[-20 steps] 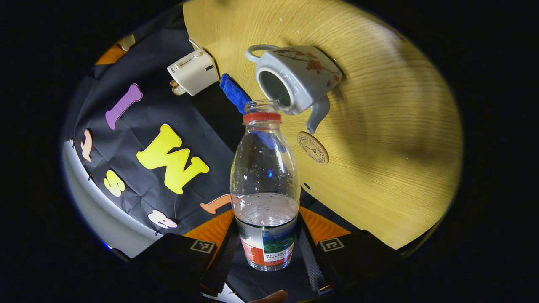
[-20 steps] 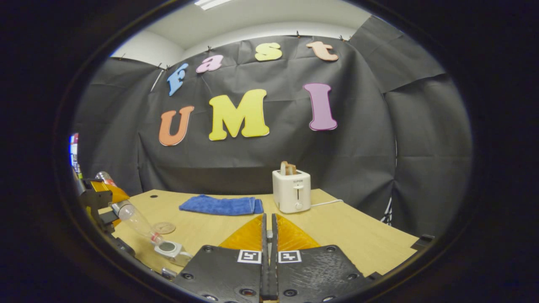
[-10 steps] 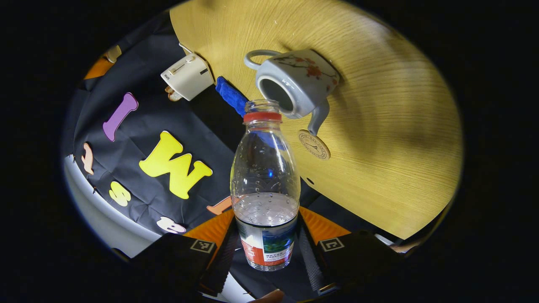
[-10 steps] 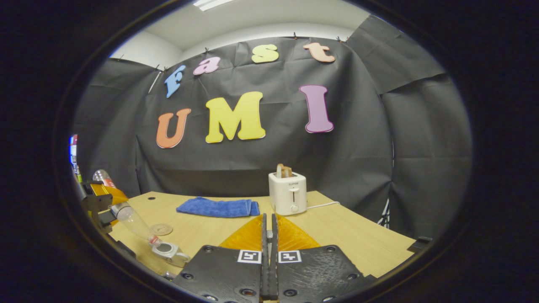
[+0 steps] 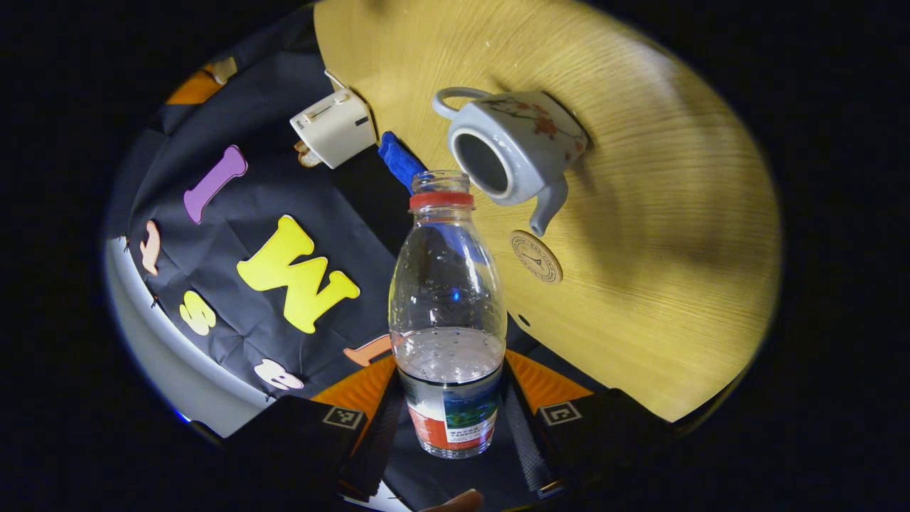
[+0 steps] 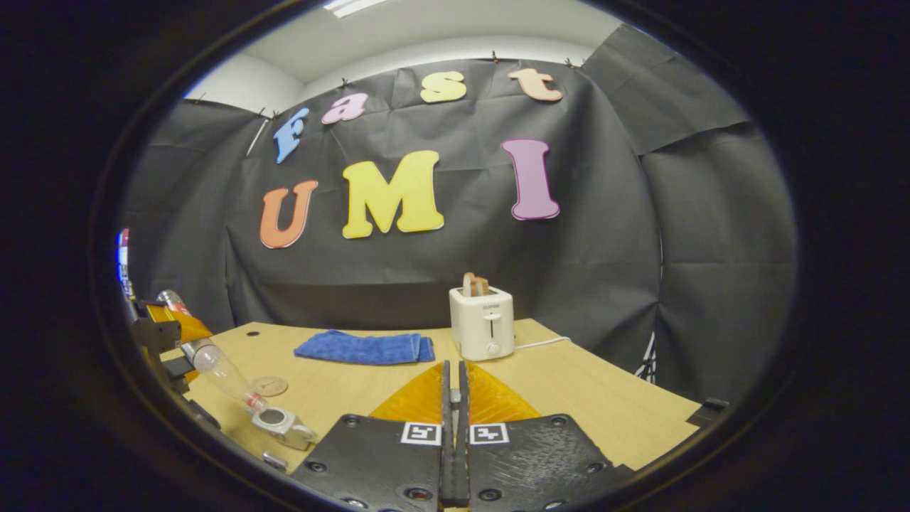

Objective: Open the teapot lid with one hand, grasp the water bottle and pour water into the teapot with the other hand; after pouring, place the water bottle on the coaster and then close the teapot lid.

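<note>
Both jaws of the left gripper (image 5: 449,419) clamp the water bottle (image 5: 448,320). Bottle axis points at 12 o'clock; the open teapot (image 5: 515,153) lies at 1 o'clock of its mouth, coaster (image 5: 536,257) beside the spout. Right gripper (image 6: 453,427) jaws together; lid hidden.

Bright overhead light, soft shadows on table (image 5: 640,235), fisheye-warped edges, sharp.

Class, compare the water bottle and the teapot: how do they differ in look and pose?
The water bottle is clear plastic with a red neck ring; the teapot is opaque grey with a flower pattern. The water bottle is tilted, held in the left tool; the teapot stands on the table. Both are open at the top.
</note>
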The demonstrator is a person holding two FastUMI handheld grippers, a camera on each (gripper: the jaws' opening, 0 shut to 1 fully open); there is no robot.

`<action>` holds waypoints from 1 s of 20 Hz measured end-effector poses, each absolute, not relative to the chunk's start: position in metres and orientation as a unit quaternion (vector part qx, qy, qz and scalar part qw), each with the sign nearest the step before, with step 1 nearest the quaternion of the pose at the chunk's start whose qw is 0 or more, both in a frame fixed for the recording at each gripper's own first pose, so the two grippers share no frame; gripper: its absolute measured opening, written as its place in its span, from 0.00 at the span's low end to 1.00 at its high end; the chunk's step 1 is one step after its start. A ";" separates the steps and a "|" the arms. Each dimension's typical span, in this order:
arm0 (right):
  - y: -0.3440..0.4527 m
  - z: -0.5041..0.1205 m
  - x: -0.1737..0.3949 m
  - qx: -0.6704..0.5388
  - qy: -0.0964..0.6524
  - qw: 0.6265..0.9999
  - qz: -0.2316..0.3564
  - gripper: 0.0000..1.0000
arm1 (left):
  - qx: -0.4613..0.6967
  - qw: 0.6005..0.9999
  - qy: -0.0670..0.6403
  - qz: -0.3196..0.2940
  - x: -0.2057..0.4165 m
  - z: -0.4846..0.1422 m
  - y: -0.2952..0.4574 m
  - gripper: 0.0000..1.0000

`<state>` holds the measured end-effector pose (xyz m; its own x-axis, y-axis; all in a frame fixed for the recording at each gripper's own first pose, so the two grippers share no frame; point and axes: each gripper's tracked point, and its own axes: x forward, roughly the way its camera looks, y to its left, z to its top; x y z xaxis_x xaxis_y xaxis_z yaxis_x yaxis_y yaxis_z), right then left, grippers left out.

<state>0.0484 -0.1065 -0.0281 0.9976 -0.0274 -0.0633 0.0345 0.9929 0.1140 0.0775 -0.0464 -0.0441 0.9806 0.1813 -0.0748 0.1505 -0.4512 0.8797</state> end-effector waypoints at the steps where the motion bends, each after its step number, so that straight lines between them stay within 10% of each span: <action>1: -0.109 -0.030 0.050 0.060 0.033 0.998 -0.017 0.00 | 0.821 0.561 0.108 -0.001 0.080 -0.051 -0.038 0.74; 14: -0.105 -0.059 0.063 0.032 0.062 0.997 -0.034 0.00 | 0.461 0.885 0.063 -0.018 0.123 -0.042 -0.023 0.75; 20: -0.093 -0.065 0.063 0.020 0.066 0.997 -0.028 0.00 | 0.245 0.969 0.004 -0.013 0.139 -0.007 -0.031 0.75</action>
<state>0.0632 -0.0929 -0.0653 0.9898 -0.0523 -0.1322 0.0577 0.9977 0.0368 0.1389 -0.0310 -0.0066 0.9996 -0.0241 -0.0139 0.0278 0.8798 0.4745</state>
